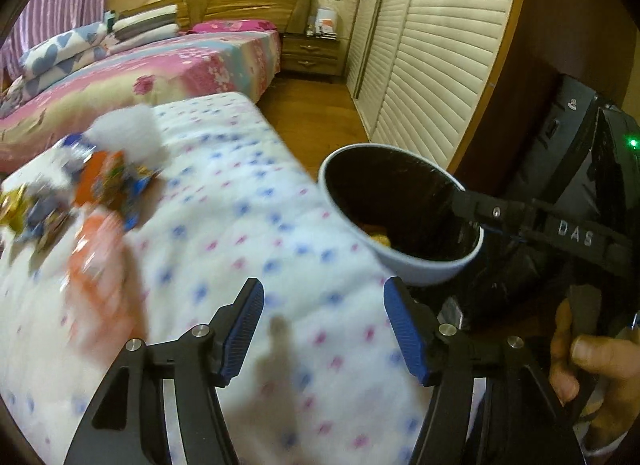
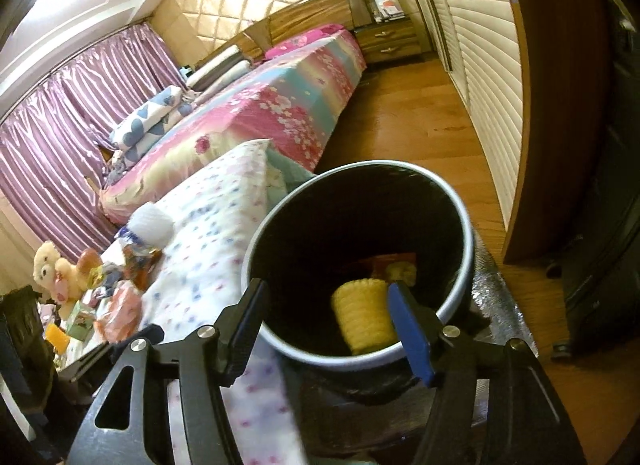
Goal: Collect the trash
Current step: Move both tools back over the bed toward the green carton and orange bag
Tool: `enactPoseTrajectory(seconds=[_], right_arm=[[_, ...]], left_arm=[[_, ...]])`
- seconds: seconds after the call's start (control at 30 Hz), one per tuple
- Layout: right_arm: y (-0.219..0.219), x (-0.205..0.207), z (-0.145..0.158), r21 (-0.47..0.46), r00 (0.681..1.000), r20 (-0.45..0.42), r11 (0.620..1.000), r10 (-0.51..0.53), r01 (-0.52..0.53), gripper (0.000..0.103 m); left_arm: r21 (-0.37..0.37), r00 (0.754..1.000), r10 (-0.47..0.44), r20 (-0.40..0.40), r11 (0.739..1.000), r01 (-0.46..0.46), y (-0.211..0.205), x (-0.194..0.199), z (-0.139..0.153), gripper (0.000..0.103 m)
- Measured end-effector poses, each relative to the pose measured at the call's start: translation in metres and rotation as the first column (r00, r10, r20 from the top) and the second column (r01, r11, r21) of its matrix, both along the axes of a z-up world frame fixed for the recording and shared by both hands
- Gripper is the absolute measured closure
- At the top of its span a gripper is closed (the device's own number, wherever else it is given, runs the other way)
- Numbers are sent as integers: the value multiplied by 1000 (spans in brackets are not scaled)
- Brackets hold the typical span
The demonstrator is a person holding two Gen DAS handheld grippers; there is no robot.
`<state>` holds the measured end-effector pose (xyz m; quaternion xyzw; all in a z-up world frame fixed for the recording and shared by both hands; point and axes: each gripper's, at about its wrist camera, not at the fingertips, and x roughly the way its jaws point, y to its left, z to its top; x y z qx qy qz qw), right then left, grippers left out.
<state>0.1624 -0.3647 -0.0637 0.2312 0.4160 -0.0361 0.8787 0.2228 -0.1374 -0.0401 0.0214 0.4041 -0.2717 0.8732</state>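
A trash bin point(image 1: 424, 265) with a pale rim and black liner stands beside the dotted white quilt point(image 1: 240, 225). In the right wrist view the bin point(image 2: 464, 249) holds a yellow ridged piece of trash point(image 2: 360, 315) and other scraps. My right gripper point(image 2: 324, 325) is open over the bin's mouth, empty; it also shows in the left wrist view point(image 1: 480, 213) at the bin's rim. My left gripper point(image 1: 324, 329) is open and empty above the quilt. A pile of colourful wrappers point(image 1: 108, 185), an orange packet point(image 1: 100, 261) and a white wad point(image 1: 128, 133) lie on the quilt at the left.
A bed with a pink floral cover point(image 2: 280, 105) lies beyond. A louvred wardrobe point(image 1: 432, 65) runs along the right over a wooden floor point(image 2: 420, 113). A nightstand point(image 1: 312, 53) stands at the back. Plush toys point(image 2: 60, 273) sit at the far left. A black suitcase point(image 2: 608, 225) stands at the right.
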Motion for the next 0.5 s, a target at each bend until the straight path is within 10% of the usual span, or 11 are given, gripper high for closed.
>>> enactPoseTrajectory(seconds=[0.5], right_arm=[[101,-2,0,54,989,31,987,148,-149,32]], left_arm=[[-29,972,233,-8,972,-233,139,-46,15,41]])
